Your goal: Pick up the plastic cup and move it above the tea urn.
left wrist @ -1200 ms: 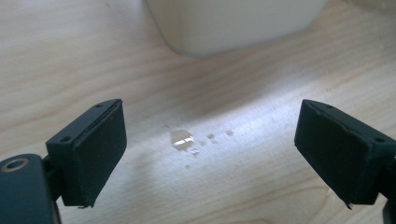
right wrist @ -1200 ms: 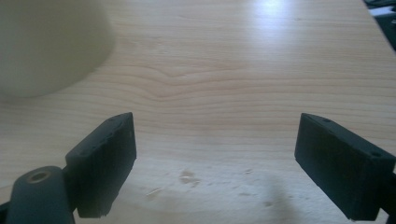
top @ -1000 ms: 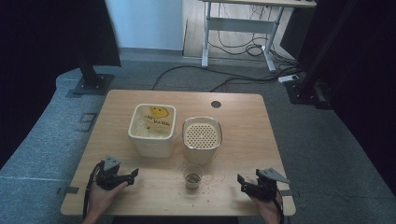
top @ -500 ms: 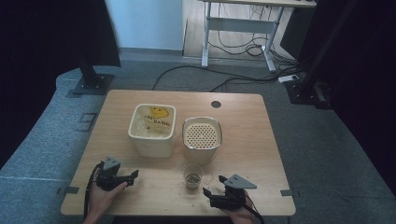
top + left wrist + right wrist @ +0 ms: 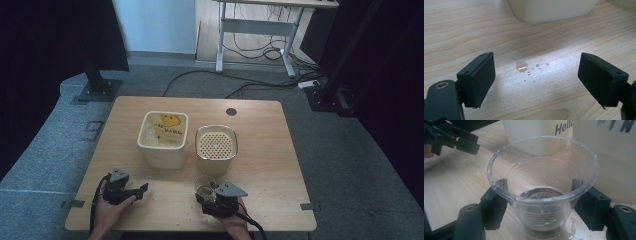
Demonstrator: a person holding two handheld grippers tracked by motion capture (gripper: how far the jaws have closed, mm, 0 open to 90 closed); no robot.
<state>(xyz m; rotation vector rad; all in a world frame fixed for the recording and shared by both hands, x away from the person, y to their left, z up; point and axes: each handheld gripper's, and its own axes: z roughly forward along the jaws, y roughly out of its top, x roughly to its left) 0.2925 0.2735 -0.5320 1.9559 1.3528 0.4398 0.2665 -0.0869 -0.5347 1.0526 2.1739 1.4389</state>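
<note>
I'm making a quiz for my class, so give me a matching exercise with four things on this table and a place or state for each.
Things:
1. clear cup
2. left gripper
3. cream tub
4. water drops

States:
A. open over bare wood
B. smiley face inside
C. between the right gripper's fingers
D. spilled on the table

Pairs: 1-C, 2-A, 3-B, 4-D

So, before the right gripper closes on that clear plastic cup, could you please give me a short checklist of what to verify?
1. Clear plastic cup stands upright between the right gripper jaws: ok.
2. Right jaws closed on the cup wall: cannot tell.
3. Cup contents: a little liquid at the bottom, low spill risk: ok.
4. Wooden table dry: not ok, droplets ahead of the left gripper, wet ring at the cup base.
5. Left gripper open, holding nothing: ok.
6. Two cream containers stand just behind the cup: little room there.
</note>
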